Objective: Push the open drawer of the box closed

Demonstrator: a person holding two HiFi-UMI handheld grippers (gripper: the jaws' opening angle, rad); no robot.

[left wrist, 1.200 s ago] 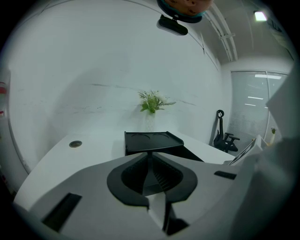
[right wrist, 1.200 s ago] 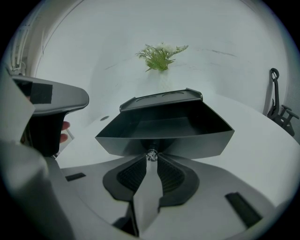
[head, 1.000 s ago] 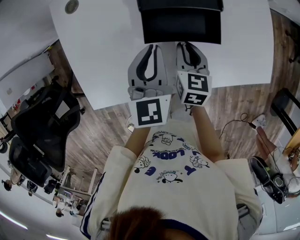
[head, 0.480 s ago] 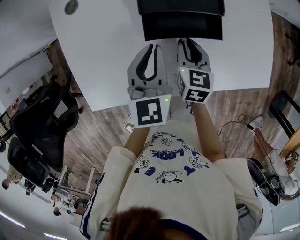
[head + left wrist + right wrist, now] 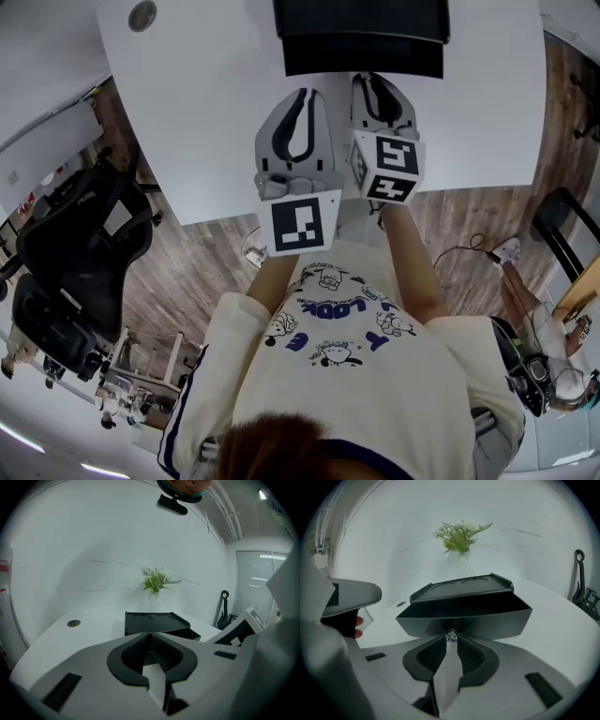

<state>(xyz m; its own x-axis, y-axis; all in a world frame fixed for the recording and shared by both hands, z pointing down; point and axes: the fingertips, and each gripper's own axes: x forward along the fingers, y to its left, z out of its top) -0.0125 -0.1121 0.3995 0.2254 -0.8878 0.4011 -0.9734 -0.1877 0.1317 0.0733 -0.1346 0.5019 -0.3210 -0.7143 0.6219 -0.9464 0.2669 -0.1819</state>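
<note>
A black box [image 5: 361, 19] stands at the far middle of the white table [image 5: 187, 112], its drawer [image 5: 364, 58] pulled out toward me. In the right gripper view the open drawer [image 5: 464, 613] fills the middle, and its small shiny knob [image 5: 451, 635] sits right at the tips of my right gripper [image 5: 451, 641], which is shut. In the head view the right gripper [image 5: 373, 81] reaches the drawer front. My left gripper [image 5: 302, 94] hovers beside it, a little short of the box [image 5: 154, 623], shut with nothing held [image 5: 151, 635].
A green plant [image 5: 460, 536] stands behind the box by the white wall. A round cable grommet [image 5: 142, 13] sits in the table's far left. A black office chair [image 5: 84, 262] is on the floor at left. Another person's legs and cables [image 5: 511, 272] are at right.
My right gripper has edged slightly forward toward the drawer front. The left gripper has hardly moved.
</note>
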